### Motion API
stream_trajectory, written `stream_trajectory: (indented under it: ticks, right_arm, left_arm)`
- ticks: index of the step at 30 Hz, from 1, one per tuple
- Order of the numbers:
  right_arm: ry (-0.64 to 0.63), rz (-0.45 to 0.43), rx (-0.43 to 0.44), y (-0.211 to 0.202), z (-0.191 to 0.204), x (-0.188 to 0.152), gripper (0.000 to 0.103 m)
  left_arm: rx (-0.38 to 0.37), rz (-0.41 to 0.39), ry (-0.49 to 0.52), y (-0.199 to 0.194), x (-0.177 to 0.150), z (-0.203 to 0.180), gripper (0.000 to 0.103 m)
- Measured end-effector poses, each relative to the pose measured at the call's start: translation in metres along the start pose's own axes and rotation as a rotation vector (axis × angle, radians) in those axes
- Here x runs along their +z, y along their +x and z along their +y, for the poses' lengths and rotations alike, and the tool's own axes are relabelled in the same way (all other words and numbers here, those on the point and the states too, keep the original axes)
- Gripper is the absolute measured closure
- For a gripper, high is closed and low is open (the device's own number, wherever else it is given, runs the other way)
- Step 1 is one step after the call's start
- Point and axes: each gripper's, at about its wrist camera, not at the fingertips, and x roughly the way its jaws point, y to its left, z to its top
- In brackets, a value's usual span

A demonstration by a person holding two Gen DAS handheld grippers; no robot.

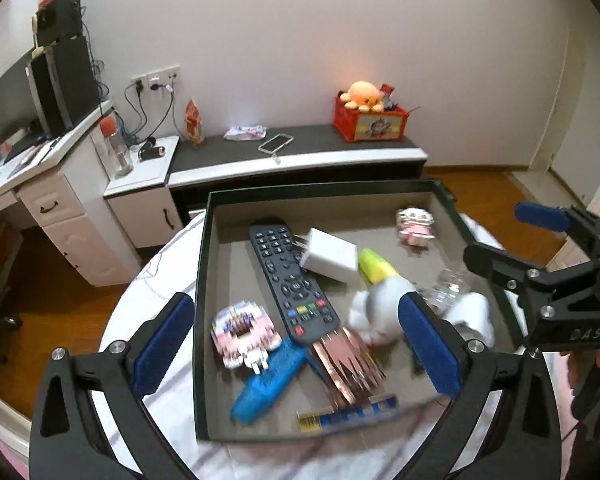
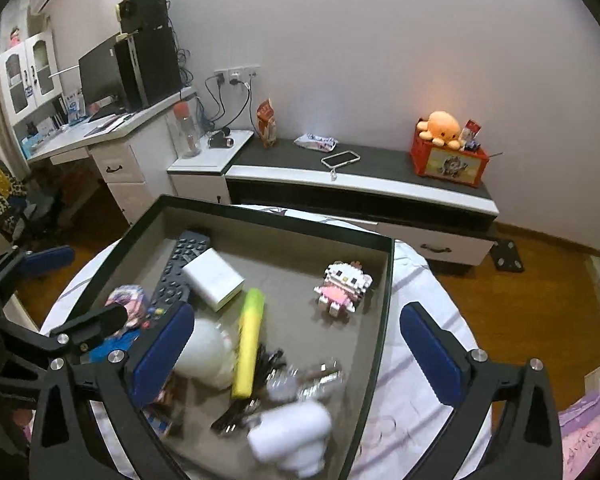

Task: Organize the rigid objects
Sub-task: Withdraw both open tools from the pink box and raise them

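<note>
While both tongs hover over the dark-rimmed tray (image 1: 202, 280) on the round cloth-covered desk (image 1: 160, 392), neither grips anything. Left tongs (image 1: 298, 350): pads spread wide apart, empty, straddling the tray's near-left part. Between its pads lie a black remote control (image 1: 290, 280), a pink-and-white block figure (image 1: 242, 334), a blue object (image 1: 266, 384) and a copper-coloured comb-like piece (image 1: 348, 364), the last two touching the remote's near end. Just beyond the remote rests a white charger (image 1: 330, 256), beside a yellow highlighter (image 1: 374, 266). Right tongs (image 2: 296, 356): pads likewise apart and empty, its left pad over the tray, its right pad outside the rim above the cloth. Ahead of it stands a cat-like block figure (image 2: 342, 286), well apart from the clutter; nearer lie blurred white items (image 2: 290, 436) and clear pieces (image 2: 300, 382), indistinct.
</note>
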Motion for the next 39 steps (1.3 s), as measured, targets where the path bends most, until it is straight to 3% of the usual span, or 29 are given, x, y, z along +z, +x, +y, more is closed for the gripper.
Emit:
stream_trajectory:
  ticks: [10,15,23,29,34,39]
  right_arm:
    - [0.005,-0.109,-0.043,-0.078,0.038,-0.04,0.0]
    - [0.01,-0.184,-0.047,-0.12,0.06,-0.064,0.0]
    - [0.03,-0.256,-0.059,-0.173,0.075,-0.099,0.0]
    - [0.009,-0.296,-0.04,-0.205,0.092,-0.116,0.0]
    - [-0.026,-0.357,-0.098,-0.232,0.104,-0.13,0.0]
    - [-0.016,-0.428,-0.115,-0.261,0.111,-0.141,0.0]
  left_arm:
    - [0.105,-0.156,-0.039,-0.095,-0.044,0.002,0.0]
    - [0.041,-0.236,-0.05,-0.14,-0.073,-0.001,0.0]
    - [0.085,-0.311,-0.03,-0.187,-0.103,-0.012,0.0]
    - [0.183,-0.38,-0.016,-0.223,-0.121,-0.025,0.0]
    - [0.208,-0.442,-0.024,-0.246,-0.132,-0.033,0.0]
    - [0.256,-0.574,-0.008,-0.277,-0.147,-0.047,0.0]
